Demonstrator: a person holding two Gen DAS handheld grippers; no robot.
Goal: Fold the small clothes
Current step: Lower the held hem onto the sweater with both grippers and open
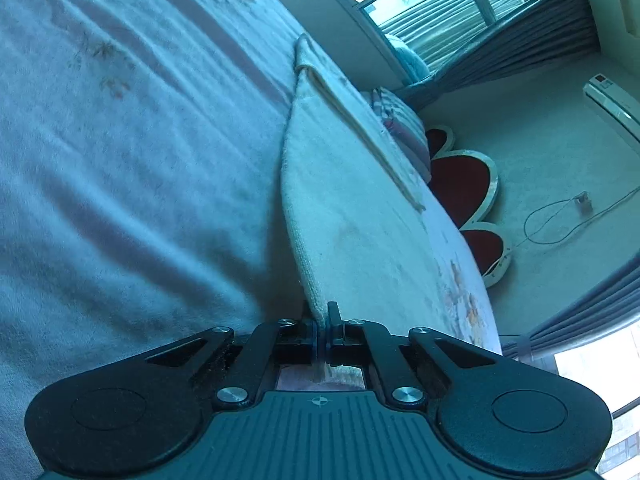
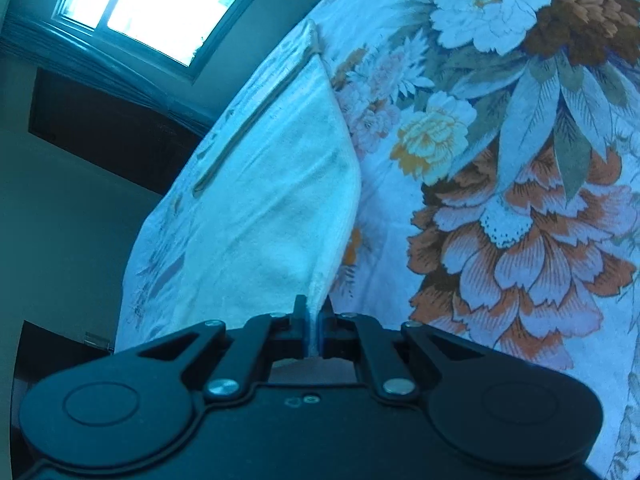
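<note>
A small white terry cloth (image 1: 340,208) lies partly lifted on the bed, its far end resting on the bedspread. My left gripper (image 1: 323,320) is shut on one near corner of it. In the right wrist view the same cloth (image 2: 272,200) rises from the floral sheet to my right gripper (image 2: 313,320), which is shut on another near corner. The cloth hangs taut between each gripper and its far folded edge (image 1: 360,120).
The bed has a pale fleecy blanket (image 1: 120,160) on the left and a floral sheet (image 2: 500,160) on the right. Beyond the bed edge are a red scalloped headboard (image 1: 464,184), a pillow (image 1: 400,120), curtains (image 1: 500,48), windows, and a wall cable (image 1: 560,220).
</note>
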